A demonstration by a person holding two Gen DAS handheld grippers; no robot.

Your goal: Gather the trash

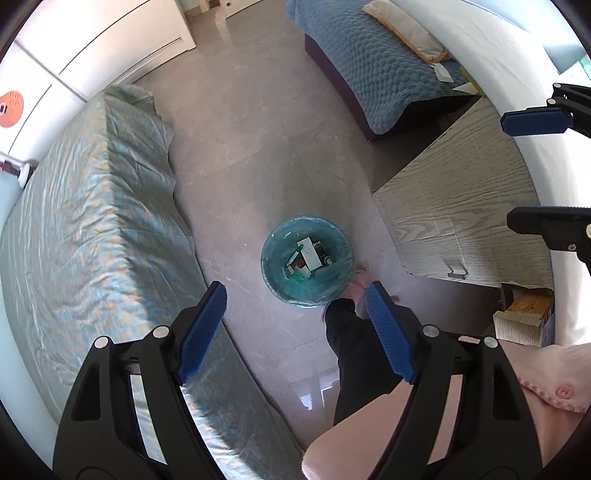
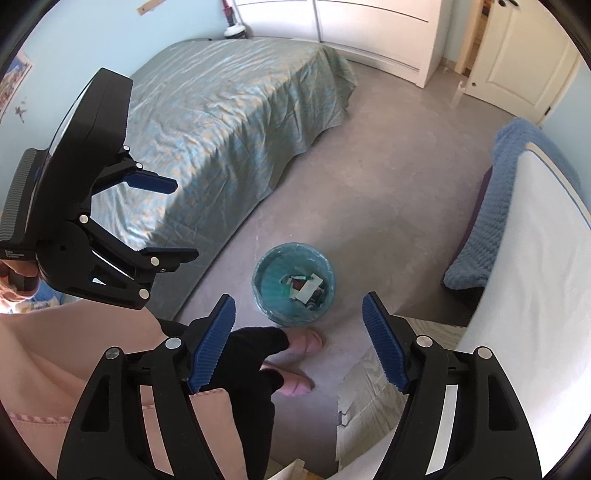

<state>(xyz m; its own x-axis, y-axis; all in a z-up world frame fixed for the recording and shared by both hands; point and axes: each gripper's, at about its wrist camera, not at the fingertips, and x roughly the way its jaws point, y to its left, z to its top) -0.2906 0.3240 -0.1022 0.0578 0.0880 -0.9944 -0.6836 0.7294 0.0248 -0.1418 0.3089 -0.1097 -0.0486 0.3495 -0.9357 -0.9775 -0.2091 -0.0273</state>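
On the floor, between two beds: I see the trash bin [image 1: 306, 260], a round tub lined with a thin, crinkly teal plastic bag.
Bin contents: small cardboard cartons [image 1: 309, 254], one pale and rectangular, others dark, lying in a heap at the bottom; their printing is too small for me to read.
Left hand-held gripper [image 1: 295, 328]: released, black rigid frame with ribbed blue pads [image 1: 201, 332] spread wide, nothing between them; I hold it well above the bin.
Right hand-held gripper [image 2: 299, 341]: also released, same ribbed blue pads [image 2: 384, 343] set wide apart and empty, high over the floor.
Left bed [image 2: 229, 122]: covered in a glossy, wrinkled blue-green spread with a woven sheen.
Right bed [image 1: 373, 70]: a blue quilted, bubble-textured blanket, with a cream pillow [image 1: 406, 31] on top.
Floor [image 1: 251, 147]: smooth grey stone-look tile, faintly reflective.
Surface [image 1: 458, 221]: pale wood-grain board beside the bin, with a metal binder clip [image 1: 458, 274] at its near edge.
Box under the surface [image 1: 524, 317]: open cardboard carton with something yellow inside.
Feet: pink slippers [image 2: 304, 341] just beside the bin, below black trouser legs [image 2: 255, 365].
Writing: a small white label on the left gripper's housing in the right wrist view, illegible to me.
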